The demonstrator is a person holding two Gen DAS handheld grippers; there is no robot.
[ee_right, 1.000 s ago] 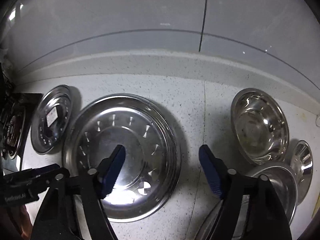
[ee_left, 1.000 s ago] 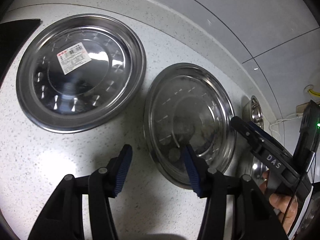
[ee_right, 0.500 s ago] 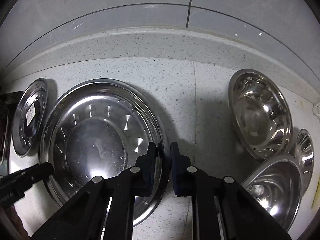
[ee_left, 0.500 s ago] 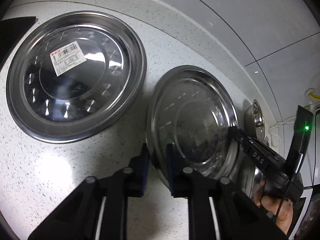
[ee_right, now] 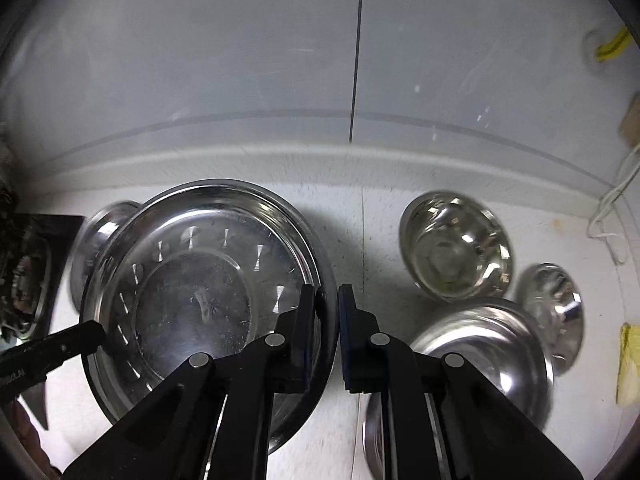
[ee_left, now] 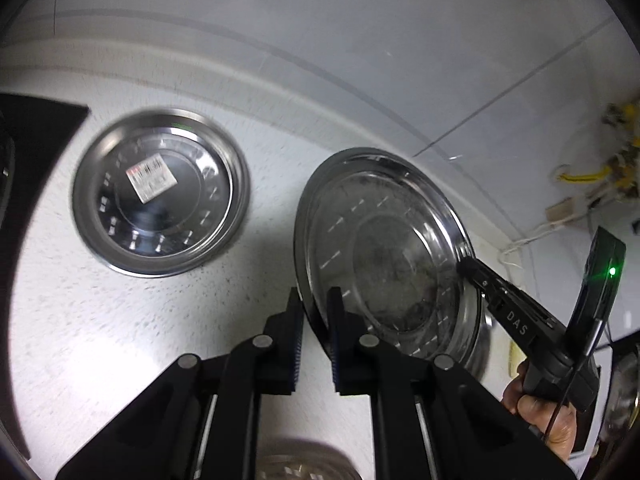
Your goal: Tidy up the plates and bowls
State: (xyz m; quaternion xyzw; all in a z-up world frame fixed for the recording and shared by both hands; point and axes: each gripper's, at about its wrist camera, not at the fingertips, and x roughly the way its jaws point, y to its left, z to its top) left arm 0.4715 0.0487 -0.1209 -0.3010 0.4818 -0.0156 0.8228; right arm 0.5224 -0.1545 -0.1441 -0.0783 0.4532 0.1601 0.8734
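Observation:
A large steel plate (ee_left: pixel 384 248) hangs above the speckled counter, held at opposite rims by both grippers. My left gripper (ee_left: pixel 313 312) is shut on its left rim. The right gripper (ee_left: pixel 466 268) pinches the far rim in the left wrist view. In the right wrist view the same plate (ee_right: pixel 192 292) fills the left half, with my right gripper (ee_right: pixel 326 312) shut on its right rim and the left gripper (ee_right: pixel 96 332) clamped at the lower left. A second steel plate (ee_left: pixel 160 196) with a price sticker lies flat on the counter at left.
Steel bowls stand right of the plate: one (ee_right: pixel 456 248) near the wall, a larger one (ee_right: pixel 484 356) in front, a small one (ee_right: pixel 556 308) beside it. A black mat (ee_left: pixel 32 152) lies at far left. Cables (ee_left: pixel 592 184) hang by the wall at right.
Both grippers went from open to shut on the large plate's opposite rims. The plate has since risen off the counter, and the stickered plate looks smaller and farther away.

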